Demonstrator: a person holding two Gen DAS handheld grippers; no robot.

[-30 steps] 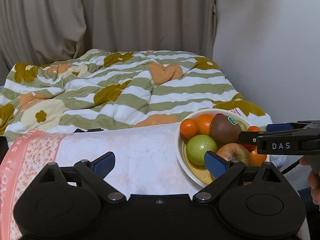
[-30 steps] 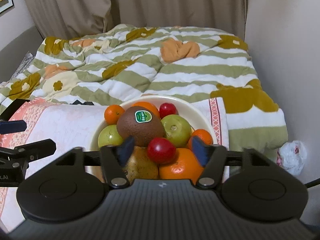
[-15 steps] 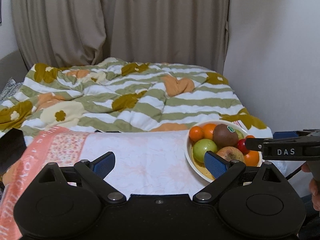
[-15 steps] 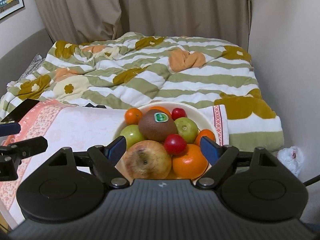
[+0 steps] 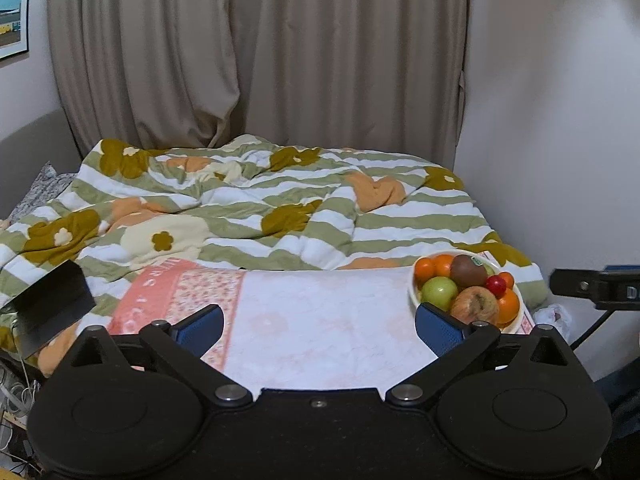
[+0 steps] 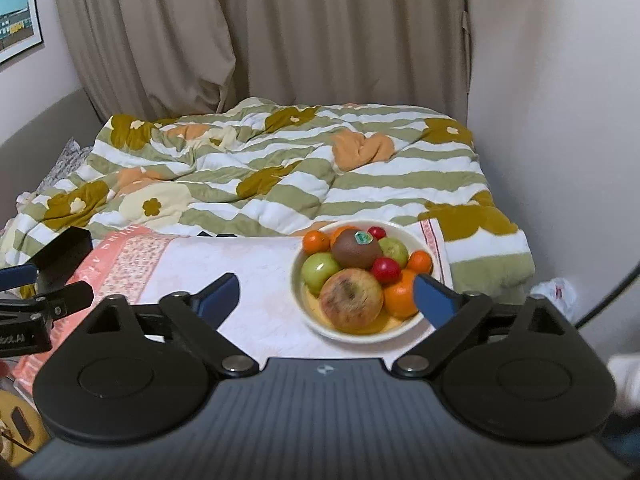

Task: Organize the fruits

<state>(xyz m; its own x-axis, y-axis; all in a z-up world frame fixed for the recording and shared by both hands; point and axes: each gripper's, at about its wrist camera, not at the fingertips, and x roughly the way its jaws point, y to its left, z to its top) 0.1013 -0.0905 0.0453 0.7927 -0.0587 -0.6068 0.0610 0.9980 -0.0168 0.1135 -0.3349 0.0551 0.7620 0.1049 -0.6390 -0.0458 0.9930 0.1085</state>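
Fruit piled in the cream ceramic bowl (image 6: 404, 322) sits on the pale pink floral cloth (image 6: 256, 276), just ahead of the right gripper (image 6: 326, 294), whose jaws just spread wide, empty. Left gripper (image 5: 318, 326), likewise gaping, has it off to its right.

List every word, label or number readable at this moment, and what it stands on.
"…AI": the end of a white label on the left gripper; the frame edge cuts off the rest.
Green sticker on the kiwi: too small to read.
Lettering on the pink towel border: too distorted to read.
No other text shows.
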